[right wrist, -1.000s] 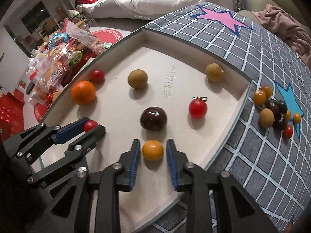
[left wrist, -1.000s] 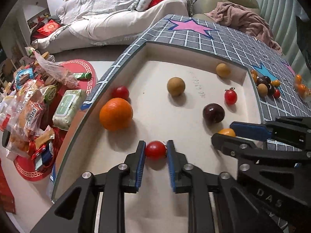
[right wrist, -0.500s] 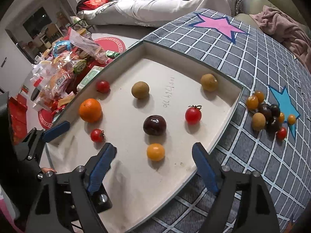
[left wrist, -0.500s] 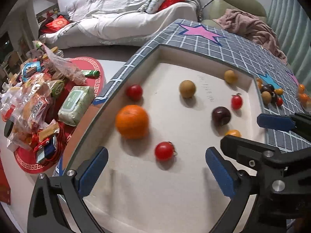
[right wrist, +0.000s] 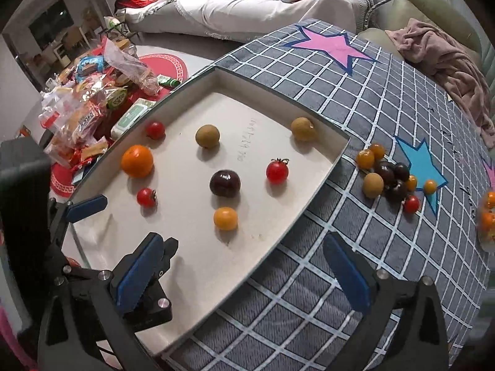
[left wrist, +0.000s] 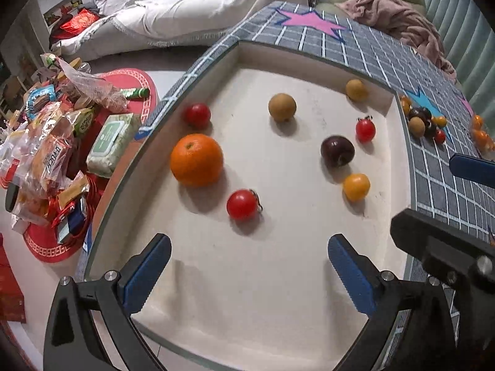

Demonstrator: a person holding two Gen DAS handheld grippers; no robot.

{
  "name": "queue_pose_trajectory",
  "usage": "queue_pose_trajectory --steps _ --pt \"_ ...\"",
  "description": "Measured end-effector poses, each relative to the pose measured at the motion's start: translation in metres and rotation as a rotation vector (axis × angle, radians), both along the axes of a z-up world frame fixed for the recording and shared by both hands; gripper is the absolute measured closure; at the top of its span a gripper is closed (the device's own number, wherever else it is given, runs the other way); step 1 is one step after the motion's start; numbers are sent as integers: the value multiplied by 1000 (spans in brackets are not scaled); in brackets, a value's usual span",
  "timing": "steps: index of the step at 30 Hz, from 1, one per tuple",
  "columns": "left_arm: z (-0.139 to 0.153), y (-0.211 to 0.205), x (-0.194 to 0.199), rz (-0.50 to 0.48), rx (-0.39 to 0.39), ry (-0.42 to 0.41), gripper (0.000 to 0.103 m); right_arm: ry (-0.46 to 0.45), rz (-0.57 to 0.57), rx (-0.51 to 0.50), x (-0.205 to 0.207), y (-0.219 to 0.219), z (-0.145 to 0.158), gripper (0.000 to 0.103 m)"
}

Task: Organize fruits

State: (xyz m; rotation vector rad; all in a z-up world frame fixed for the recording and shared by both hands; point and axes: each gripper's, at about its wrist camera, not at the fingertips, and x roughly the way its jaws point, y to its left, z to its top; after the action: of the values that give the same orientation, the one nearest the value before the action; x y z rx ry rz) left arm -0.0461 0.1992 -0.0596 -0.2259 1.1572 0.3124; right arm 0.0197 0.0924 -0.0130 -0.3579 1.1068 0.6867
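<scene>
- The left gripper (left wrist: 249,266) hangs over the near part of a shallow white tray (left wrist: 309,58). Its blue fingers (left wrist: 145,273) have just been opening and now stand wide apart with nothing between them.
- A small red tomato (left wrist: 243,204) sits on the tray floor just ahead of those fingers, beside a large orange (left wrist: 196,159).
- The right gripper (right wrist: 244,273) is likewise released, fingers (right wrist: 346,272) just opened and empty. A small yellow-orange tomato (right wrist: 225,218) rests on the tray ahead of it.
- Other fruit lies spaced out across the tray: a dark plum (right wrist: 225,183), two more red tomatoes, two brown round fruits.
- A loose pile of small fruits (right wrist: 393,176) waits on the worktop right of the tray, probably next to move.
- To do this well, lift clear before swinging, so no finger nudges the round fruit.
- The worktop wears a grey checked cloth (right wrist: 355,99) with pink and blue stars. Behind it: a sofa, and snack packets on the floor.
</scene>
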Motion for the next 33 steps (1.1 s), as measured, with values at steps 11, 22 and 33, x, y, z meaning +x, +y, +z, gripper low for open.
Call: queue_pose_trajectory --steps 11,22,33 --pt "18 -15 -7 -7 8 20 1 10 15 -18 -9 -5 10 0" --pt "37 -30 -17 1 66 14 1 6 11 -18 -14 -12 21 0" --pt "47 -42 -27 -4 114 -10 1 -1 4 -27 -18 -14 23 0"
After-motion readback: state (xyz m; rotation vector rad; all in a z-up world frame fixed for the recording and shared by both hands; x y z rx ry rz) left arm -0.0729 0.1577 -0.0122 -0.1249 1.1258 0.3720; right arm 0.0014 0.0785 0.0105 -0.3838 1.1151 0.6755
